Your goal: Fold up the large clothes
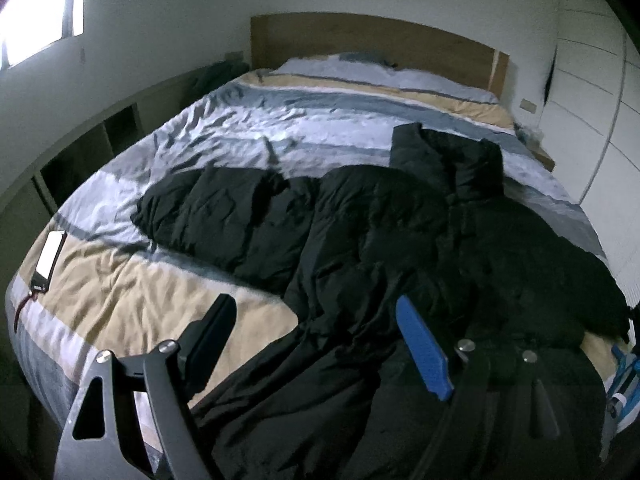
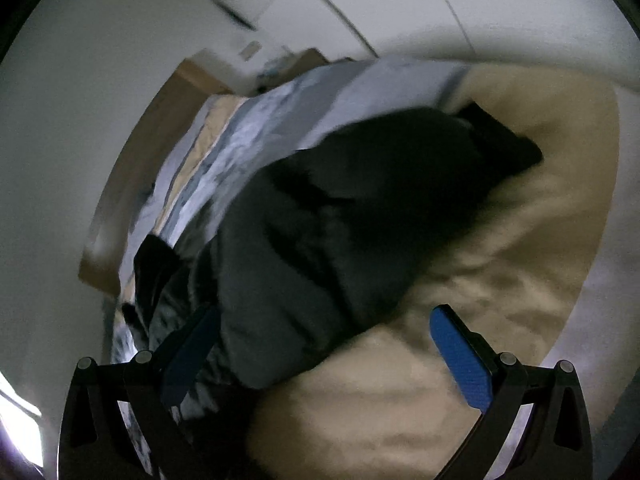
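Nearest the left wrist camera, the left gripper (image 1: 316,320) hangs with its 2 fingers spread wide, nothing between them, just above the lower edge of the black puffy coat (image 1: 360,248). In the right wrist view, which is blurred and tilted, the right gripper (image 2: 324,324) is likewise spread apart and empty, with a padded fold of the coat (image 2: 320,240) reaching down between its fingers; whether they touch the cloth, I cannot tell.

The coat lies sprawled across the near half of the bed (image 1: 200,148), on the tan and grey striped duvet, 1 sleeve (image 1: 216,212) flung out to the left and the collar or hood end (image 1: 444,156) rumpled toward the right. A phone (image 1: 48,260) sits at the bed's left edge, well apart from the coat. Farther off stands the wooden headboard (image 1: 360,40).

Judging by this, folding has scarcely begun: the sleeves need bringing in, the body flattening, then doubling over.
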### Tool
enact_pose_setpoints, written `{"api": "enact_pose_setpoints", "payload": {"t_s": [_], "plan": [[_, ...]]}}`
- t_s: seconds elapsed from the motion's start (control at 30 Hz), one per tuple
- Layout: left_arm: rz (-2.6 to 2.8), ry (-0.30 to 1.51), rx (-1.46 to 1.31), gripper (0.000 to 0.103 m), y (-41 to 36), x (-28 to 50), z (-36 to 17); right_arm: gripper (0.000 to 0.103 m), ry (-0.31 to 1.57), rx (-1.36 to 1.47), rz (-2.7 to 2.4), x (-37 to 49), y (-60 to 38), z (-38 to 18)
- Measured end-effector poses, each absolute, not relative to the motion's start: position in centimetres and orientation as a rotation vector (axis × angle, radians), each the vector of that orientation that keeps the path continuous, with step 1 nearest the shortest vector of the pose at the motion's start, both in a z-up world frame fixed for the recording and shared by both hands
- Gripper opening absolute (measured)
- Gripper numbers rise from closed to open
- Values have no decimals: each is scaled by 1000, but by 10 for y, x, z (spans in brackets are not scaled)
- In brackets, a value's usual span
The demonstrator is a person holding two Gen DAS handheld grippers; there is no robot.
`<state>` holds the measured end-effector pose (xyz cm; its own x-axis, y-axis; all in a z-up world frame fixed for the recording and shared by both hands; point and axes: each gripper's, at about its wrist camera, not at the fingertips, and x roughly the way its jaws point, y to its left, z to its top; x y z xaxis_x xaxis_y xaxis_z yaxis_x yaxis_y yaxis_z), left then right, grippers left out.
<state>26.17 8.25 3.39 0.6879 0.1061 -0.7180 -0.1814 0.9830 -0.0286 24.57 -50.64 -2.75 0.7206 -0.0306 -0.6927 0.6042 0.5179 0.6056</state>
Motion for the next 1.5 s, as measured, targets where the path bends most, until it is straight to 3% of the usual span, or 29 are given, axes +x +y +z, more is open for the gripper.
{"api": "enact_pose_setpoints", "payload": {"t_s": [0.4, 0.53, 0.6, 0.67, 0.73, 0.83, 1.5], "plan": [[174, 870, -67, 82, 68, 264, 2, 100, 560, 1175, -434, 242, -553, -70], [167, 879, -54, 82, 66, 263, -1, 74, 512, 1244, -438, 247, -560, -74], [163, 885, -55, 82, 65, 262, -3, 67, 489, 1298, -438, 246, -562, -79], [162, 887, -62, 82, 68, 261, -4, 43, 487, 1303, -423, 248, -562, -78], [160, 884, -68, 82, 69, 259, -3, 28, 491, 1280, -389, 253, -558, -71], [155, 869, -73, 82, 70, 254, 1, 18, 490, 1213, -361, 258, -552, -51], [147, 810, -163, 82, 110, 202, 32, 13, 503, 773, 0, 312, -397, 104]]}}
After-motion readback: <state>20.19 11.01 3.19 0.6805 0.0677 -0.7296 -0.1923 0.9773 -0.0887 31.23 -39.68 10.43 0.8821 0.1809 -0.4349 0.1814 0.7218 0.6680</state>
